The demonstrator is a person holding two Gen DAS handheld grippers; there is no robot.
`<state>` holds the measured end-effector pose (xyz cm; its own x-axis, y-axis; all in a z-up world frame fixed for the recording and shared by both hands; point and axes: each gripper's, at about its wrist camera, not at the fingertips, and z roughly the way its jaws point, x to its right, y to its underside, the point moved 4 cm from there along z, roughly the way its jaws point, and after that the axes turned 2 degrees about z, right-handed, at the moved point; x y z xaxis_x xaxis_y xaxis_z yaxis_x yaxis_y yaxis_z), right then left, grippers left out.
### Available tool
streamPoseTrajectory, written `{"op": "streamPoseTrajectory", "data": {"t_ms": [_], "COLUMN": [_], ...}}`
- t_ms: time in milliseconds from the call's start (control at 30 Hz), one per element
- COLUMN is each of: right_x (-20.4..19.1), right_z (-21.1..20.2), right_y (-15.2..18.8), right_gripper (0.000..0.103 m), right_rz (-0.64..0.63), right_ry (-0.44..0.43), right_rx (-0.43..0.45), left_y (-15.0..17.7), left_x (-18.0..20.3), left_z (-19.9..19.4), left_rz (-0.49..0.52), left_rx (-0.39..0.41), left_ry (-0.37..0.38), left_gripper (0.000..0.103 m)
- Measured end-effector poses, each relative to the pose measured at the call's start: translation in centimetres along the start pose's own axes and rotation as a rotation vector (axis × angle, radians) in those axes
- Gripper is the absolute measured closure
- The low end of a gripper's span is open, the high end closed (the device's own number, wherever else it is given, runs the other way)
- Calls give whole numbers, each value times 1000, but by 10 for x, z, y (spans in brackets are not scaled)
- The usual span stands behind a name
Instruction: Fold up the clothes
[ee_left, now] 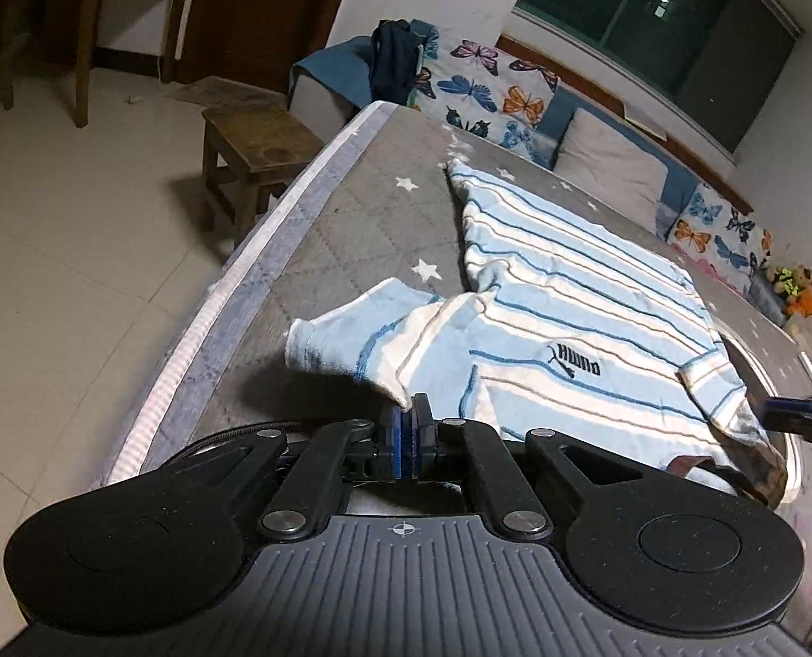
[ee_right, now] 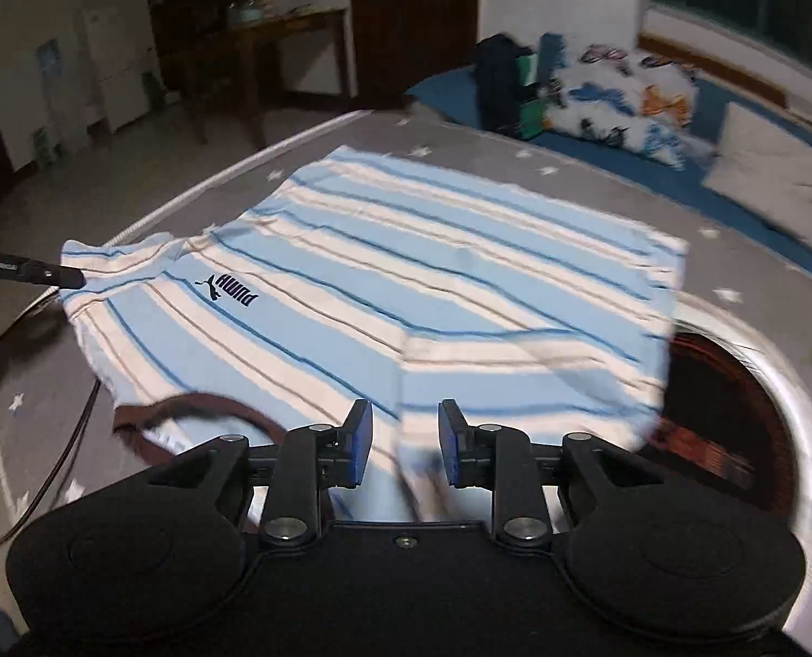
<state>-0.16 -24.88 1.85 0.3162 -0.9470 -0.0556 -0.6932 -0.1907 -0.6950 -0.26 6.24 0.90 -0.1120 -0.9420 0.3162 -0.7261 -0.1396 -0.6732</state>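
A light-blue and white striped shirt [ee_left: 570, 306] with a dark logo lies spread on the grey star-print bed [ee_left: 351, 208], brown collar toward me. My left gripper [ee_left: 407, 419] is shut on the shirt's shoulder edge by the left sleeve [ee_left: 346, 334]. My right gripper [ee_right: 405, 432] is open, its jaws apart over the shirt [ee_right: 406, 274] edge near the right shoulder; fabric lies between the fingers. The right gripper's tip shows at the right edge of the left wrist view [ee_left: 805, 410]. The left gripper's tip shows at the left of the right wrist view [ee_right: 50, 272].
A wooden stool [ee_left: 253, 142] stands on the tiled floor left of the bed. A butterfly-print quilt [ee_left: 488, 87], a pillow [ee_left: 608, 164] and a dark bag [ee_left: 395, 60] lie at the bed's far side. A wooden desk [ee_right: 274, 38] stands behind. A round rimmed object [ee_right: 734, 383] sits by the shirt.
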Motion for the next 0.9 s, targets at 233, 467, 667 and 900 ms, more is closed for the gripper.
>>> {"op": "streamPoseTrajectory", "data": {"t_ms": [233, 467, 667, 900], "right_x": [-3, 5, 27, 76], "right_z": [51, 59, 18, -66], "right_y": [-12, -9, -3, 29], "right_gripper": [75, 90, 99, 99], "right_rz": [2, 44, 96, 227], "right_ry": [58, 77, 141, 256], "right_rx": [3, 35, 126, 249], "left_y": [2, 4, 5, 7], "left_x": [-5, -6, -8, -10], "left_z": [2, 6, 5, 7], "left_rz": [-26, -34, -51, -65], "left_rx": [-3, -7, 2, 5], "left_ry": [0, -7, -4, -9], "left_gripper": [99, 99, 99, 98]}}
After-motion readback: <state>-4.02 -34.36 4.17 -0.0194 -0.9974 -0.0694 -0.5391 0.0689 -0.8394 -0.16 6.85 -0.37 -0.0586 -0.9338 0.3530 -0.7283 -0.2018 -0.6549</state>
